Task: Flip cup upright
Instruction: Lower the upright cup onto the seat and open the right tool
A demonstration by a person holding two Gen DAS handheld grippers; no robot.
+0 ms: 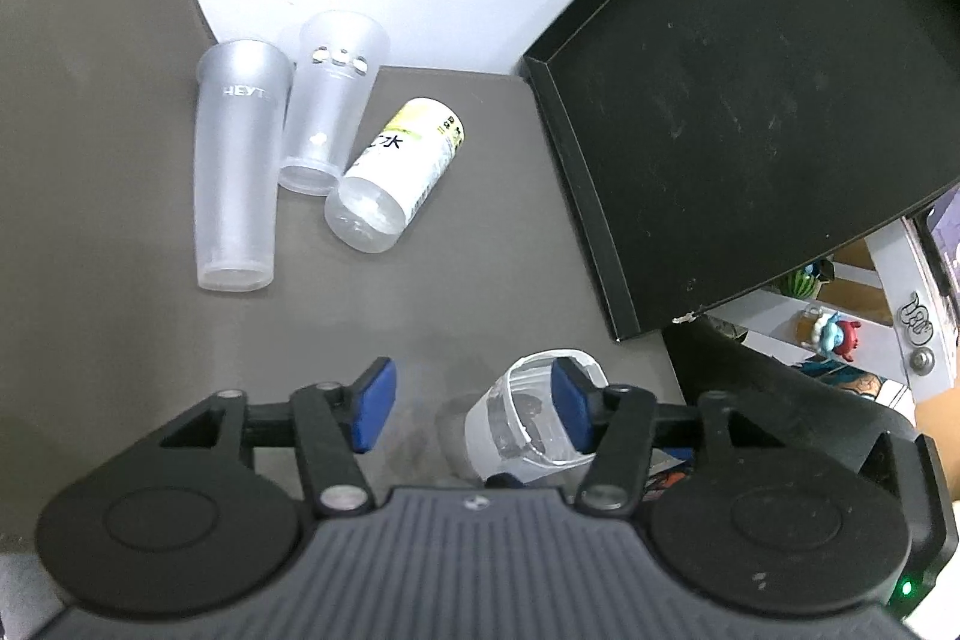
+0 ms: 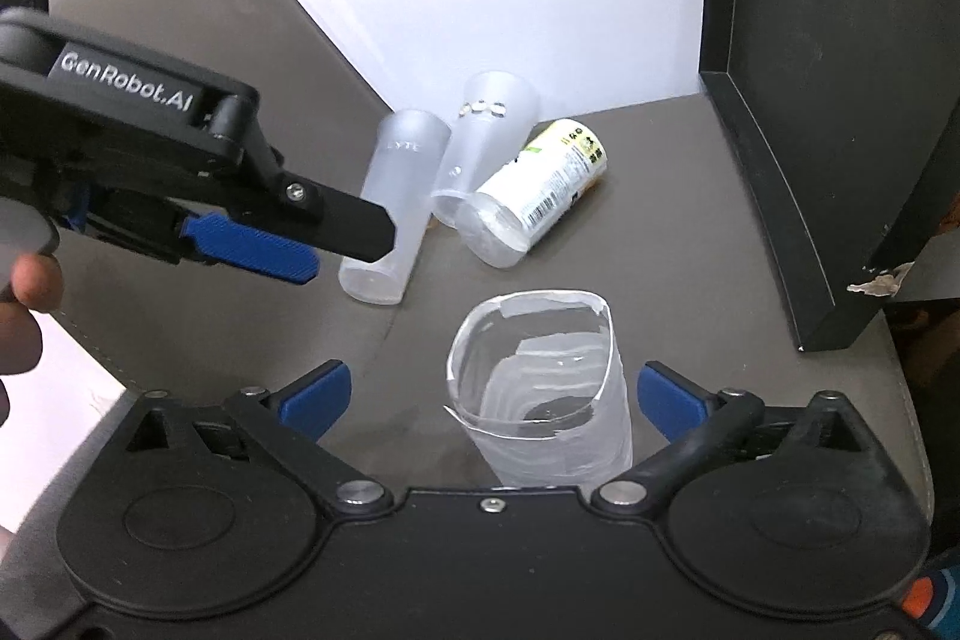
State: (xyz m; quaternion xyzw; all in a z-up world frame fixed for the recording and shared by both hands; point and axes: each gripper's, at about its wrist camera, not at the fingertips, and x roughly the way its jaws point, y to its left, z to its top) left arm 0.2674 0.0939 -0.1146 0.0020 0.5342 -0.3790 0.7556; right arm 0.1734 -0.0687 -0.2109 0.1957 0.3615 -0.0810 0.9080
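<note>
1. Right wrist view looks down along my right gripper [image 2: 493,397], whose blue-padded fingers [image 2: 318,397] are spread wide on either side of a clear, crumpled plastic cup [image 2: 543,394].
2. That cup stands upright on the dark grey surface [image 2: 690,244] with its torn, uneven mouth facing up; neither finger touches it.
3. My left gripper [image 2: 312,250] reaches in from the left of this view, above the surface, its fingers apart and holding nothing.
4. Beyond it lie two tall frosted plastic cups: one with faint lettering [image 2: 396,202], and one with small holes near its rim [image 2: 480,148], side by side and touching.
5. A clear cup with a white and yellow printed label [image 2: 540,190] lies on its side just beside them, its open mouth towards me.
6. A large black tray [image 2: 774,160] sits at the right edge of the surface.
7. Left wrist view shows my left gripper [image 1: 474,412] with its fingers [image 1: 375,406] wide open; the crumpled cup [image 1: 522,430] shows below, near the right finger.
8. The lettered cup [image 1: 237,166], holed cup [image 1: 327,106], labelled cup [image 1: 399,172] and tray [image 1: 750,88] lie further off on the surface [image 1: 108,160].
</note>
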